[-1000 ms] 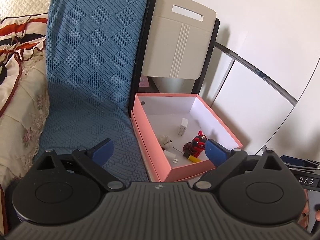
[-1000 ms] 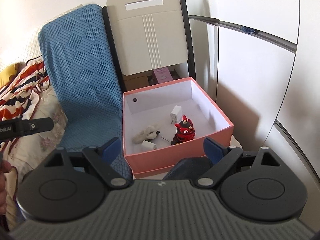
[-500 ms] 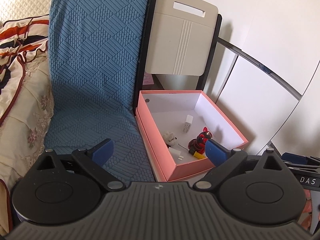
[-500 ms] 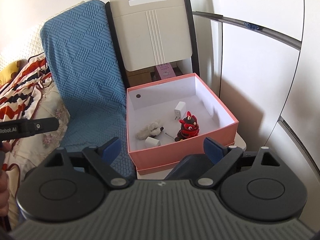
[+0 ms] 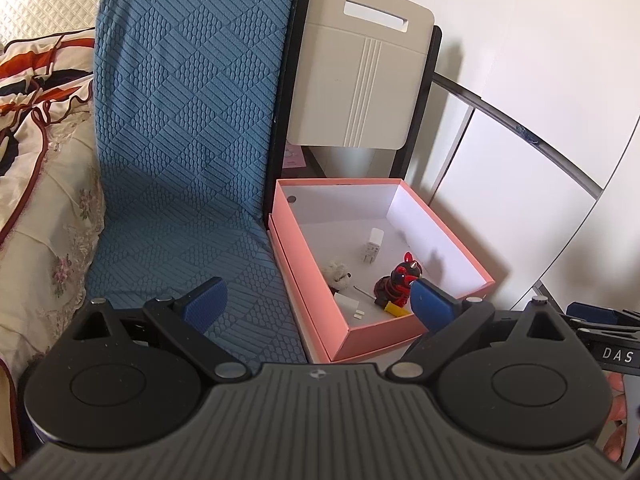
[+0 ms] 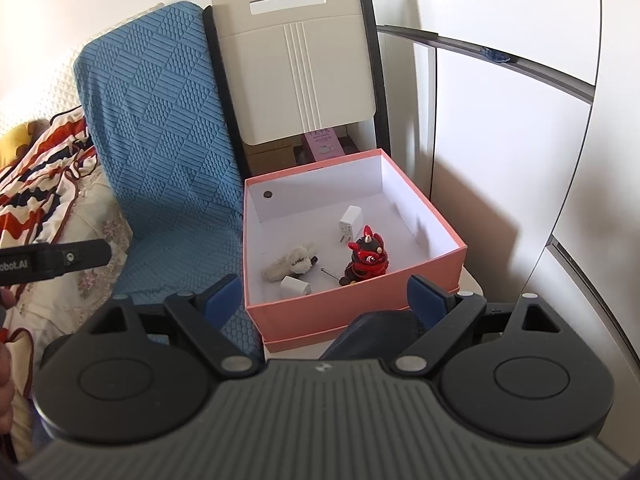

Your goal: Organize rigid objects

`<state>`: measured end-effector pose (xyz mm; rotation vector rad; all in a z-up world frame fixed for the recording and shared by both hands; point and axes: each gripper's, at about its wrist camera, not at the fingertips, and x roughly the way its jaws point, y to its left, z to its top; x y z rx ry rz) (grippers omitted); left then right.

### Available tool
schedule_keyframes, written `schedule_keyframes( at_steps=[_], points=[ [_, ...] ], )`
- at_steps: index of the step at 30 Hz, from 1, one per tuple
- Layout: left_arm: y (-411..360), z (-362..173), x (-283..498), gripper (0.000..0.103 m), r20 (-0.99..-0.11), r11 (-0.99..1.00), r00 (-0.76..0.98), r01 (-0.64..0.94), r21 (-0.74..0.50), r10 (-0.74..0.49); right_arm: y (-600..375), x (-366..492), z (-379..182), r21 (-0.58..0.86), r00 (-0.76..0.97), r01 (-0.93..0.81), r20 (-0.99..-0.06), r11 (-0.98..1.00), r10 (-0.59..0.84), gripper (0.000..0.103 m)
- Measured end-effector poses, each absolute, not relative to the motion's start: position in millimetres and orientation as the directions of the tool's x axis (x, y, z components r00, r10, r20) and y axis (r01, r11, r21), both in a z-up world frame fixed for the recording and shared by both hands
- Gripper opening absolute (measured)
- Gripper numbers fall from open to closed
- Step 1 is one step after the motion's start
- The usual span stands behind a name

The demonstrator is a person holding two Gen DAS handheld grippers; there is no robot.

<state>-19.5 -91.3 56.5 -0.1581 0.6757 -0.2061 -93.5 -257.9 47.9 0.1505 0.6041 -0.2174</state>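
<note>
Pink box (image 6: 352, 304) holds our red figurine (image 6: 366, 258) and white charger (image 6: 349, 220); left gripper (image 5: 316, 300) and right gripper (image 6: 326, 296) hover near it, jaws apart, empty.

The pink box (image 6: 356, 304) looks like matt cardboard, white inside. The red figurine (image 6: 366, 258) in it is glossy, probably plastic, beside a fuzzy cream toy (image 6: 292, 264). The blue cover (image 5: 180, 128) is quilted, textured cloth. The beige panel (image 6: 296, 60) is smooth matt plastic.

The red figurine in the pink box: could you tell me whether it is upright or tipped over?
Upright: the red figurine stands on the floor of the pink box, ears pointing up.
</note>
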Motion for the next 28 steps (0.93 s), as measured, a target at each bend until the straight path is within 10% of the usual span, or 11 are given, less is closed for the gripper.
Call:
schedule_keyframes(
  at_steps=[28],
  points=[
    [-93.6,54.2,-21.9,0.100,-0.607,0.969,0.759,0.134,-0.207,-0.235,-251.4,-91.9,45.3,0.067,0.797,0.217,-0.587,0.974,-0.138,0.091]
  ],
)
